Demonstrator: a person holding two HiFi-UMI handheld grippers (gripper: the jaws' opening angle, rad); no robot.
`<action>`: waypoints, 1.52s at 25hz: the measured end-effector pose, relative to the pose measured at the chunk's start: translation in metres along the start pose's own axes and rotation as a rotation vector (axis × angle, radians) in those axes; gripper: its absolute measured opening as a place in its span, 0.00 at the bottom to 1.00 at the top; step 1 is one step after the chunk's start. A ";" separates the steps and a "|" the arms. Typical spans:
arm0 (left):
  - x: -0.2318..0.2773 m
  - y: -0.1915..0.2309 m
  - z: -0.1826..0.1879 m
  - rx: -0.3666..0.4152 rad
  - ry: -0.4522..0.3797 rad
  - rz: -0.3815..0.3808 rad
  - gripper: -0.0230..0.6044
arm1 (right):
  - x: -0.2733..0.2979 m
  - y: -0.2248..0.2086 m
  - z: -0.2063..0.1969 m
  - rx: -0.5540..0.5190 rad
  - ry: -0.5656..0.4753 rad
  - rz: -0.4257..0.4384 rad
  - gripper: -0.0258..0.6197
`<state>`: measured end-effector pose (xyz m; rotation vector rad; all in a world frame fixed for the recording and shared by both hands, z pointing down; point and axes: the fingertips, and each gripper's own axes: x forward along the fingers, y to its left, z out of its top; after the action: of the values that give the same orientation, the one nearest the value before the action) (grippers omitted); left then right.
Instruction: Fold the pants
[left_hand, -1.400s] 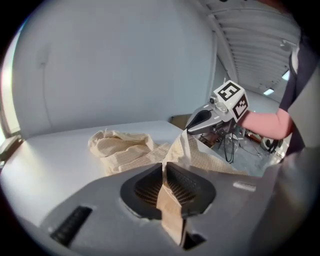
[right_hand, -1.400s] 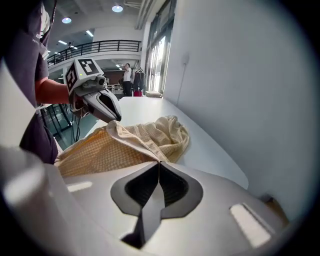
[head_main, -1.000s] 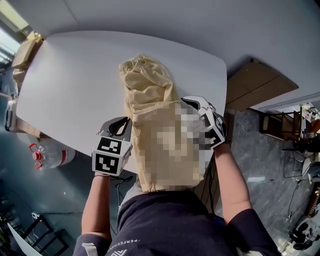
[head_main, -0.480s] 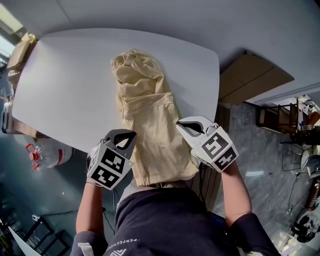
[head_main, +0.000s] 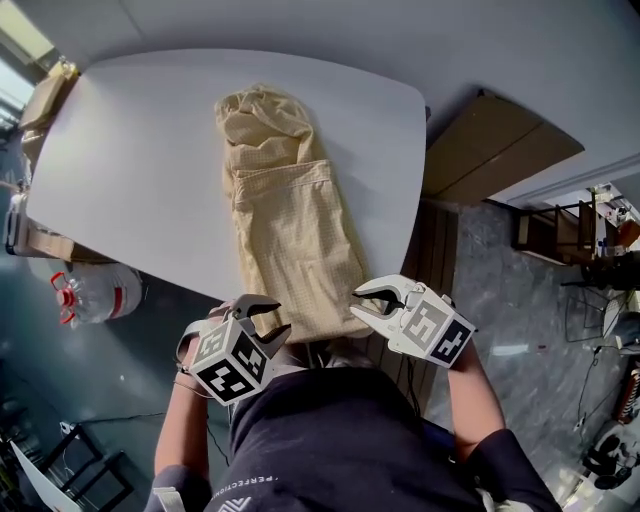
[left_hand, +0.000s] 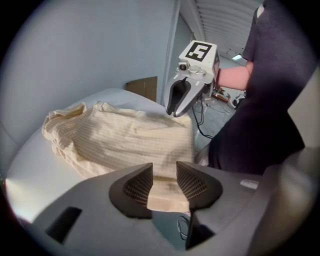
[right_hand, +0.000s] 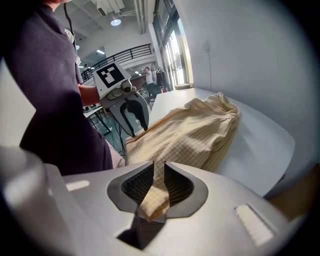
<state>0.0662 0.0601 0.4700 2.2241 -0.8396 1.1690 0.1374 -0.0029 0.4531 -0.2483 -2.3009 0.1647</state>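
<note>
At the desk's near edge, the left gripper has just been opening. Its jaws stand partly apart around the hem of one leg without pressing on it. The pants lie lengthwise down the middle of the desk, waist bunched toward the far edge and leg ends hanging over the near edge. The right gripper has also just been opening, yet its gap is narrow and the cloth fills it, apparently pinched.

Should the hands lift now, the left hem would likely slip free while the right side rises, skewing the fold. The overhanging ends could also drag the pants off the desk.

A second ago the pants were held up off the desk. Half a second ago they lay flat with both grippers over the legs, and the grippers have since drawn back to the hems
</note>
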 end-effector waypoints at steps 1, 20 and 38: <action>0.002 -0.008 -0.004 0.004 0.013 -0.012 0.29 | 0.000 0.007 -0.007 -0.003 0.012 0.021 0.15; 0.021 -0.039 -0.039 -0.016 0.016 0.067 0.51 | 0.017 0.043 -0.051 -0.181 0.183 0.068 0.32; 0.016 -0.025 -0.038 0.044 0.044 0.176 0.28 | -0.008 0.031 0.009 0.107 0.072 0.045 0.08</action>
<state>0.0699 0.0979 0.5002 2.1864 -1.0171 1.3238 0.1401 0.0247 0.4352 -0.2476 -2.2082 0.2958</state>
